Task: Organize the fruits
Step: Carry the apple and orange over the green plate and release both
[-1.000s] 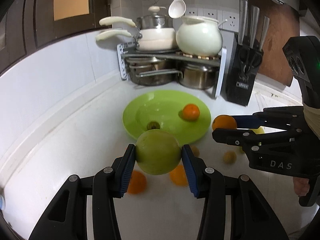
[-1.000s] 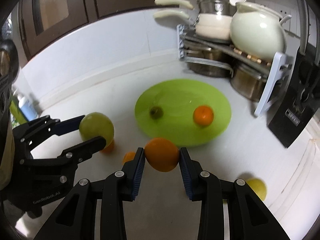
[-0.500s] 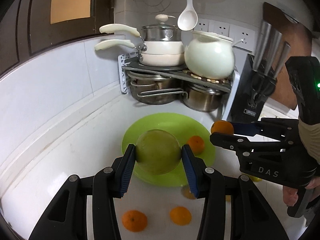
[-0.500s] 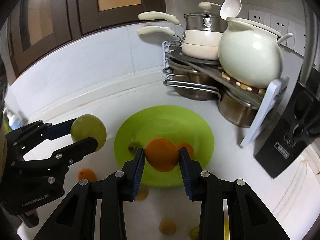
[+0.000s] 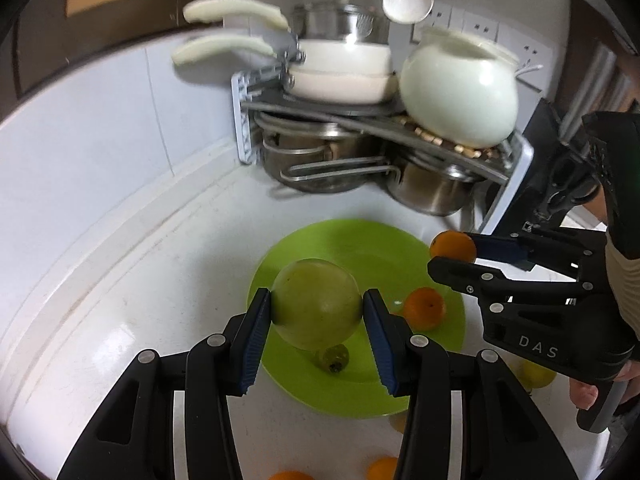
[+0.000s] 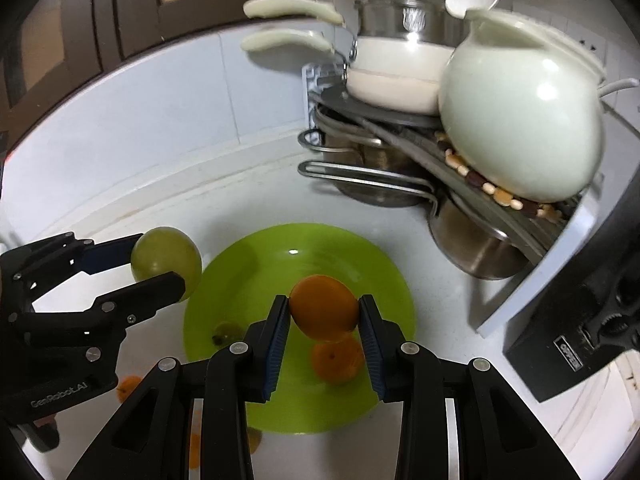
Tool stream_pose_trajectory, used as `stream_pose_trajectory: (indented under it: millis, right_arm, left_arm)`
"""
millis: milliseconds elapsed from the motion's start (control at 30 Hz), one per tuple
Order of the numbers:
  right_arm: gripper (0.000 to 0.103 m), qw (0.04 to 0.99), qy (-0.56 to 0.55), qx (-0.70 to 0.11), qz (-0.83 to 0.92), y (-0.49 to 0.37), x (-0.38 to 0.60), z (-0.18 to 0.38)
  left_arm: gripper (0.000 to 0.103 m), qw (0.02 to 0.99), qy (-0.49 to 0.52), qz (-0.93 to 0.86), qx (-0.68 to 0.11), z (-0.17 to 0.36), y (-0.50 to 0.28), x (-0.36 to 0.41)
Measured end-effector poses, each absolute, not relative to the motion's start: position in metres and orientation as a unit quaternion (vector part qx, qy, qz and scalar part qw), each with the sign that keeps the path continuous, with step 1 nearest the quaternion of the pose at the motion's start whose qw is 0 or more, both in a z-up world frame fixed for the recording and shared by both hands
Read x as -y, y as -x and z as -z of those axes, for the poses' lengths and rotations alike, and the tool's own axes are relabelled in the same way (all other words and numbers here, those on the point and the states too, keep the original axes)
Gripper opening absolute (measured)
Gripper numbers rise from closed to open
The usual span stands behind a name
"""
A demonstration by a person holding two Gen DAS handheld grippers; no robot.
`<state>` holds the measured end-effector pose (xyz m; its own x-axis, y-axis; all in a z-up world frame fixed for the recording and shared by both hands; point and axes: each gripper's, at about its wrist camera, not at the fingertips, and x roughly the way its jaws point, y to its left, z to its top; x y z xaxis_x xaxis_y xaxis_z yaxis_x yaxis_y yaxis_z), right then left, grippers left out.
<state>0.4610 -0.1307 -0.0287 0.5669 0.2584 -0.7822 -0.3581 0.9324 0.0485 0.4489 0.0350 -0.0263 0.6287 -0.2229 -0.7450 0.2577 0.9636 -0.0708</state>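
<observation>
- A lime-green plate (image 5: pixel 352 396) sits on a white kitchen counter (image 5: pixel 132 300), in front of a corner rack of pots (image 5: pixel 360 120); every place below is given from this plate.
- The left gripper (image 5: pixel 317 312) holds a large green apple (image 5: pixel 316 303) pinched between its blue pads, poised above the plate's left half.
- The right gripper (image 6: pixel 324 314) clamps an orange (image 6: pixel 323 307) narrowly, hanging above the plate's centre.
- On the plate lie a second orange (image 5: pixel 424 307) and a small dark-green fruit (image 5: pixel 333 357).
- More oranges (image 5: pixel 382 468) and a yellow fruit (image 5: pixel 534 374) rest off the plate, on its near side.
- Both held fruits seem to sit over the plate, so each likely only needs lowering; the orange hangs just above the plated one, which it may bump.
</observation>
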Motion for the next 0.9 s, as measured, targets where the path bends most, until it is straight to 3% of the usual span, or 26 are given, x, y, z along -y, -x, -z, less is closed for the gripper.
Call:
stream_pose_trajectory:
  millis: [400,900]
  right_arm:
    - [0.036,0.845,0.029,-0.51,-0.156,-0.504,0.13,0.071]
    - [0.036,0.832,0.041,-0.533,-0.152,-0.519,0.124,0.092]
  left_arm:
    - [0.046,0.867,-0.022,0.138,-0.478,0.064,-0.49,-0.028]
    - [0.046,0.847,-0.026,0.137,-0.514,0.088,-0.512,-0.021]
